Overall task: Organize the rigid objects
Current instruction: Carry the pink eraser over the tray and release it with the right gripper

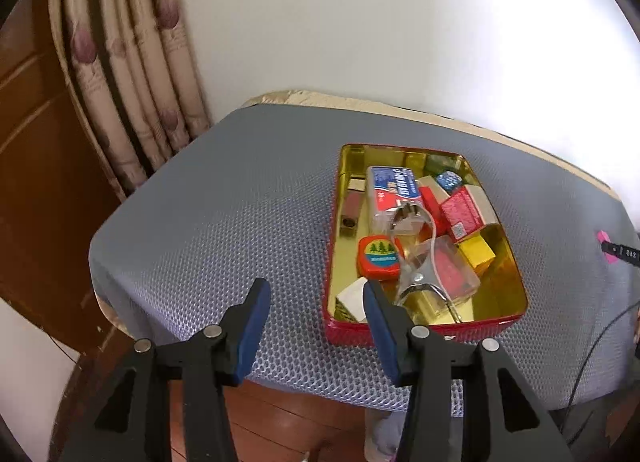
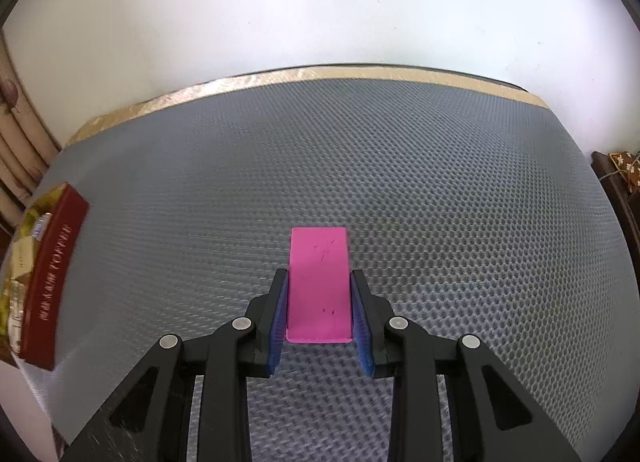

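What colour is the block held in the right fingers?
Bright pink block; clearest in the right wrist view.

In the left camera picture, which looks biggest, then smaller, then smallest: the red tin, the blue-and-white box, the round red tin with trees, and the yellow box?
1. Red tin, biggest by far.
2. Blue-and-white box.
3. Round tree tin.
4. Yellow box, smallest, though it is partly hidden.
The boxes lie farther away than the tree tin, so they may really be a bit bigger than they look.

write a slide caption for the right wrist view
Right gripper fingers closed on a pink block above the grey mat.
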Available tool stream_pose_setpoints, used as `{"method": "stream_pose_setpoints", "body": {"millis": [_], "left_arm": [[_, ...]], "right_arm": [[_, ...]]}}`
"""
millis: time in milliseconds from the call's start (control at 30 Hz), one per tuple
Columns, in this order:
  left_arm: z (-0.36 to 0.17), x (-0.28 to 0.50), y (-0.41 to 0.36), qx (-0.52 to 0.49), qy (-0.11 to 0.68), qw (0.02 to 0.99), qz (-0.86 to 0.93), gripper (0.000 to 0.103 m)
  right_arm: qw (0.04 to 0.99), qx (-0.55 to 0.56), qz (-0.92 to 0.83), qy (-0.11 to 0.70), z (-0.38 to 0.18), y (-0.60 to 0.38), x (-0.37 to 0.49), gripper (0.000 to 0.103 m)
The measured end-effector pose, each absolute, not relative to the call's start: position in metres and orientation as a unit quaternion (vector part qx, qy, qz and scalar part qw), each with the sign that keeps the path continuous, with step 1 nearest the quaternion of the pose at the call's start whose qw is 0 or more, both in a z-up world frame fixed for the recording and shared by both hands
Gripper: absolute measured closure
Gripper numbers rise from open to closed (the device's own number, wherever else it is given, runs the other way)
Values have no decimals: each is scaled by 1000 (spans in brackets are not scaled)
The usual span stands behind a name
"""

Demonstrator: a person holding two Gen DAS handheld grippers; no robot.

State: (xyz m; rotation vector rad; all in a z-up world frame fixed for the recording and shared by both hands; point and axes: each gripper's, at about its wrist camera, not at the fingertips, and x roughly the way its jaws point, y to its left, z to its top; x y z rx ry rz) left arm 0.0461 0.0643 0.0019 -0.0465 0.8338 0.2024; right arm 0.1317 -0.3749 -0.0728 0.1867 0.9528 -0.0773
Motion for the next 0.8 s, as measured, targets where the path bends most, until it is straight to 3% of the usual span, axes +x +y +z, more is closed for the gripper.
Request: {"method": "stream_pose_setpoints", "body": {"millis": [467, 800], "left_arm": [[-26, 55, 79, -40, 442, 891, 97, 52], [-35, 58, 79, -23, 475, 873, 108, 52]], "right_arm": [[887, 94, 154, 425, 15, -220, 124, 75], [841, 82, 269, 462, 6, -70, 149, 75]]}}
